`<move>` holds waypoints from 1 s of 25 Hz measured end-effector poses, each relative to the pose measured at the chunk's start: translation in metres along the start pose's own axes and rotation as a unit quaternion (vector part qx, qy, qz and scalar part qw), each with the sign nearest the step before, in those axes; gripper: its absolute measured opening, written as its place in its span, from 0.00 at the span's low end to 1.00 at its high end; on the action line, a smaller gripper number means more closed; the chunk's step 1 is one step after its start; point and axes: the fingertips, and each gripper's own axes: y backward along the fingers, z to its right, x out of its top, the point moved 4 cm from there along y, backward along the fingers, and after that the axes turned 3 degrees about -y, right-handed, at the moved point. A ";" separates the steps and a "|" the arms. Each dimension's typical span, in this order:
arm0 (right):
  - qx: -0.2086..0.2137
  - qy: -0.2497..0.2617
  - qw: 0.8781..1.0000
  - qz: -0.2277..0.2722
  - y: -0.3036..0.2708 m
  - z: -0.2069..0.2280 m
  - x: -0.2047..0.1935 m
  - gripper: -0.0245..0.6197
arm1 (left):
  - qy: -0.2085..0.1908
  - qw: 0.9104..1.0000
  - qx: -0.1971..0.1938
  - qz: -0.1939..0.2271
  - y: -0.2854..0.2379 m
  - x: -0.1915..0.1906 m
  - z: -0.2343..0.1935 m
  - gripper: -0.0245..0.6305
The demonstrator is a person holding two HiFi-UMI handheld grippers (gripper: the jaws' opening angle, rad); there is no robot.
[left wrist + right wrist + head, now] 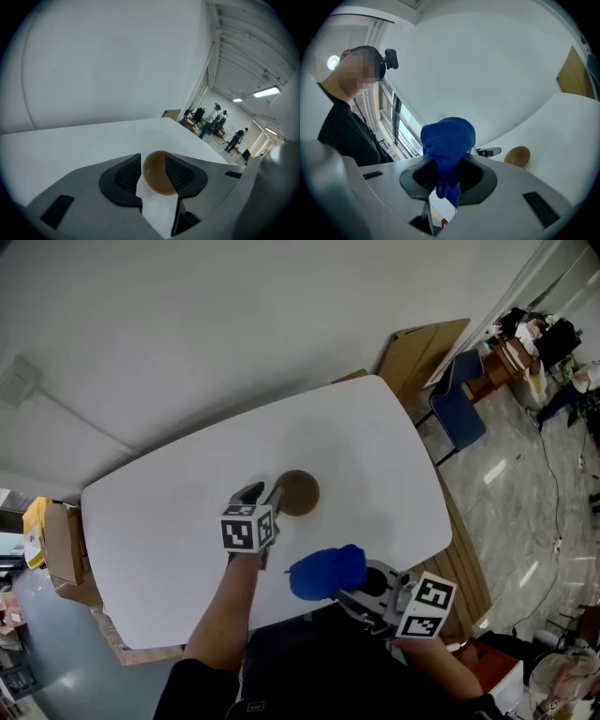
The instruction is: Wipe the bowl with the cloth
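Note:
A small brown bowl [298, 493] stands upright on the white table [169, 521]. My left gripper [265, 505] hovers just left of it and a little above, open, with nothing held. In the left gripper view the bowl [158, 180] shows through the gap of the left gripper [153, 161], lying on the table beyond it and untouched by the pads. My right gripper [361, 582] is near the table's front edge, shut on a bunched blue cloth [326, 572]. In the right gripper view the cloth [448, 138] bulges above the right gripper [447, 165], and the bowl [517, 156] lies far off to the right.
Cardboard boxes [61, 542] sit off the table's left end. A blue chair [459, 404] and wooden boards [422, 348] stand past the far right corner. Several people [218, 118] stand far away in the room. The person's dark-clad body [344, 136] is close behind the right gripper.

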 end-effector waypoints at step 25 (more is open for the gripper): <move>0.023 0.131 0.990 0.045 -0.002 -0.061 0.069 0.16 | -0.085 0.975 0.042 0.200 0.224 0.050 0.084 0.13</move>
